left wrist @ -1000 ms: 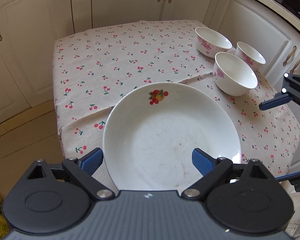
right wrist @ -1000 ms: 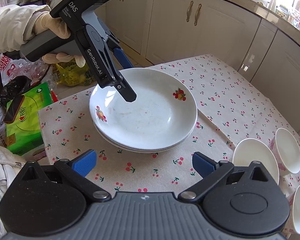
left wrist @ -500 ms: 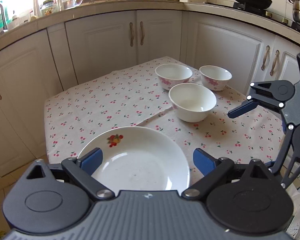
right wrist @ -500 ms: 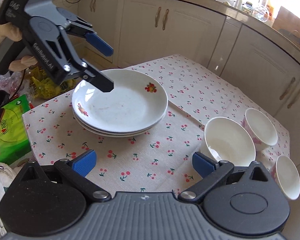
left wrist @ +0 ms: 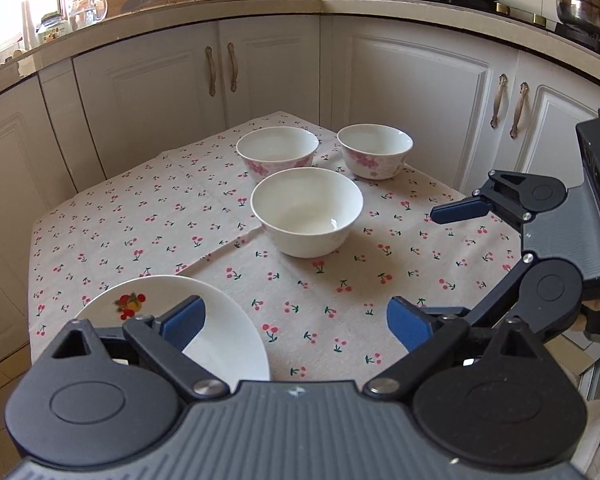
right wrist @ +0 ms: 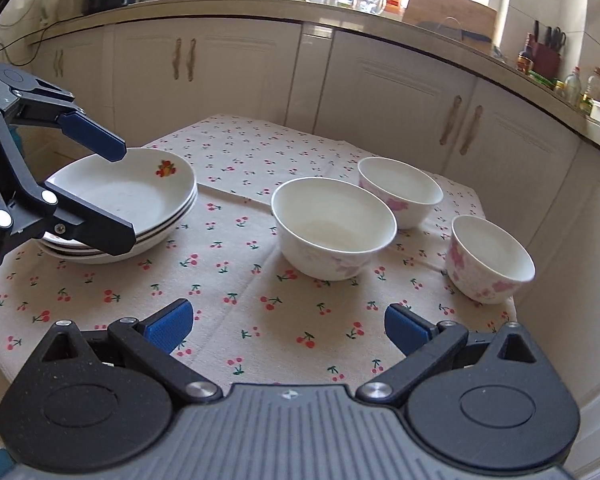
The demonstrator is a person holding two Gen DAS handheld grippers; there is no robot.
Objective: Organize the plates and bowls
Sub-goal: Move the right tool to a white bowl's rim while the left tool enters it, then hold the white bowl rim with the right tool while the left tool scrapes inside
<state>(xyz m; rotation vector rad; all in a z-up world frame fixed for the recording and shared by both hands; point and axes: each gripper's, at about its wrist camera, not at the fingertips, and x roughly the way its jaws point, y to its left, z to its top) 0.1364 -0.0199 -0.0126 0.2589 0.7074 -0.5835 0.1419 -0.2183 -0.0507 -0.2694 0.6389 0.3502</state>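
Centrally, a small table under a beige cherry-print tablecloth (right wrist: 260, 312) stands in a kitchen corner, ringed by cream cabinet doors (left wrist: 419, 92) beneath a cluttered grey countertop (left wrist: 260, 8). Left of the plain white ceramic bowl (right wrist: 333, 226) sits a stack of white fruit-motif plates (right wrist: 140, 196); just behind and right of that bowl stand two pink-flowered bowls (right wrist: 489, 260). The left gripper (right wrist: 116, 188) and right gripper (right wrist: 288, 326) are both released, holding nothing.
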